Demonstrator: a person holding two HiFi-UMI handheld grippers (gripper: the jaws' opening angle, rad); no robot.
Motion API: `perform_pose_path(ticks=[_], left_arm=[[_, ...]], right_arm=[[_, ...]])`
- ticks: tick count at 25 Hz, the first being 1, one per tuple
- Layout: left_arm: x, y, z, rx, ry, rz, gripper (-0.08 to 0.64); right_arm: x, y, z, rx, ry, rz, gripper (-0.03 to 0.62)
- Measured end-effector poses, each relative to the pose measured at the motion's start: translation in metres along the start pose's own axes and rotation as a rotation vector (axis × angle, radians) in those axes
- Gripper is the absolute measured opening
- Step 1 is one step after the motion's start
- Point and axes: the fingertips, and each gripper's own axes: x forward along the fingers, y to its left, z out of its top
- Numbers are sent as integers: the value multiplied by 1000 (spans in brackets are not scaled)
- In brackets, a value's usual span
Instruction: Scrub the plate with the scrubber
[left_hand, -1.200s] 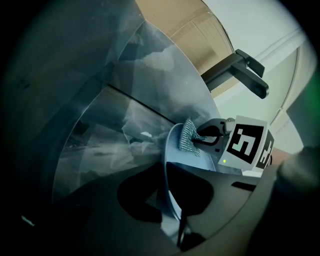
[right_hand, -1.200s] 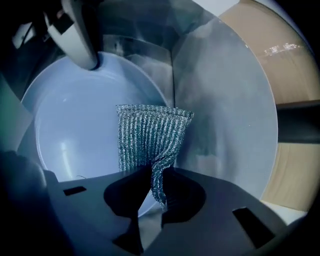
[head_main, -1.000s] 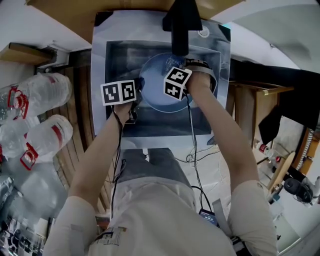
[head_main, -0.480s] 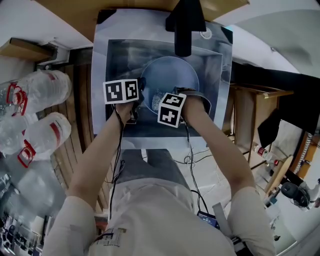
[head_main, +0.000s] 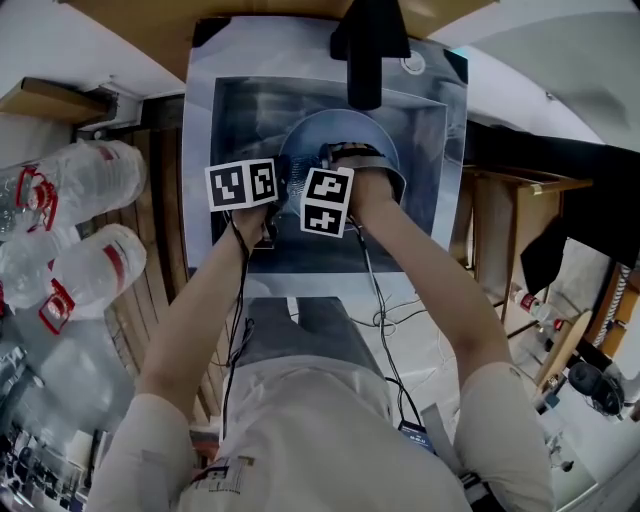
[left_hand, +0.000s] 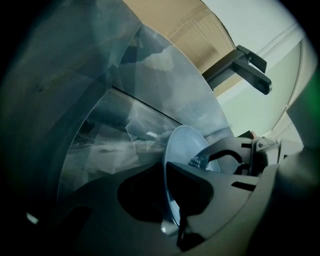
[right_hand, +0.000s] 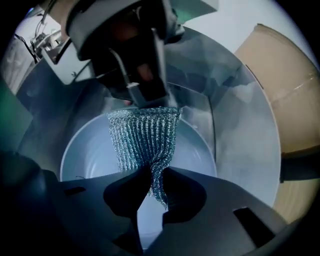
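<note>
Our left gripper (left_hand: 165, 169) clamps narrowly on the rim of the pale blue round plate (left_hand: 189, 142), holding it tilted up in the grey steel sink (head_main: 235, 115); our right gripper (right_hand: 157, 171) pinches the silver wire-mesh scrubber (right_hand: 145, 132), which fans straight ahead onto the plate's face (the right hand is nearer it); since half a second ago that gripper has slid farther and slightly left, the left barely shifting.

The place looks like a makeshift test station in a workshop or lab, not a home kitchen. A steel sink (head_main: 225, 180) with a black faucet (head_main: 365, 50) stands among bare wooden slats (head_main: 165, 250), big water bottles (head_main: 95, 180) (piled at the left), loose cables (head_main: 385, 320) and cluttered gear (head_main: 590, 375).
</note>
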Motion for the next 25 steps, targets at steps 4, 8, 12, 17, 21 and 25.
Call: perform_pose_path(ticks=[4, 8, 12, 17, 21, 25], left_arm=[[-1, 0, -1, 41, 9, 6, 37], [0, 0, -4, 42, 28, 14, 37], [0, 2, -5, 55, 35, 54, 37], [0, 3, -5, 60, 32, 65, 42], [0, 5, -3, 80, 27, 83, 55], [-3, 10, -5, 119, 43, 132, 112]], right_arm=[[6, -38, -10, 23, 10, -140, 91], [10, -73, -49, 106, 90, -261, 89], [8, -80, -98, 173, 215, -290, 87], [0, -42, -119, 68, 339, -231, 87], [-8, 5, -119, 7, 359, -108, 87], [-21, 48, -96, 31, 221, -22, 87]])
